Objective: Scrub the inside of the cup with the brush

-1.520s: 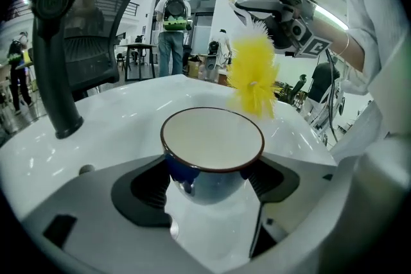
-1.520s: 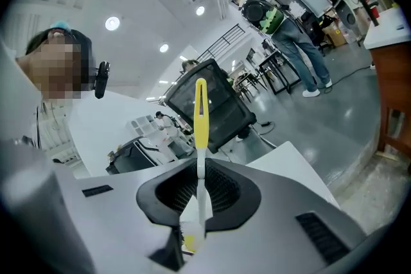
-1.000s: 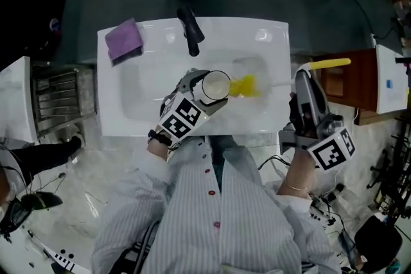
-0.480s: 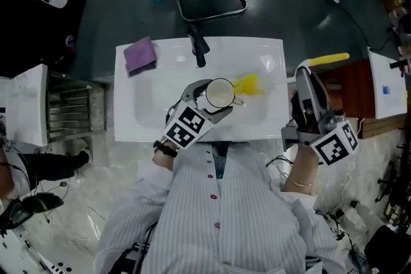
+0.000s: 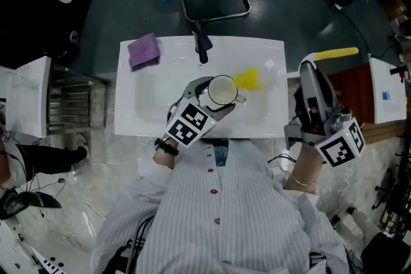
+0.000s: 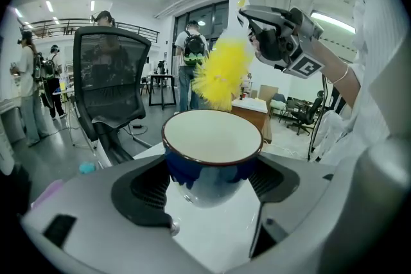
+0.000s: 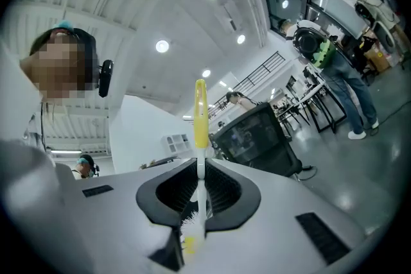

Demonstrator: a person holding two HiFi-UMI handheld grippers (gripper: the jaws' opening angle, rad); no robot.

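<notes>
- A crumpled purple cloth (image 5: 144,50) lies at 10 o'clock on the white sink top (image 5: 138,120), well away from the work.
- The left gripper (image 5: 209,98) pinches a ceramic cup, blue-glazed outside and white inside (image 5: 220,90), by its outer wall just under the rim. This holds it over the middle of the sink with the mouth open and facing up.
- The cup looks rigid, glossy and breakable, and probably slick when wet, so a grip on opposite sides of the wall suits it.
- The long brush's fluffy yellow bristle head (image 5: 246,79) sits at 3 o'clock of the cup, just beside the rim and not yet inside.
- The right gripper (image 7: 199,189) is clamped on the brush's thin white stem, with the yellow handle end (image 5: 334,53) pointing toward 3 o'clock.
- The brush looks light and its bristles soft. The stem may flex, so a hold closer to the head would likely steer it better.
</notes>
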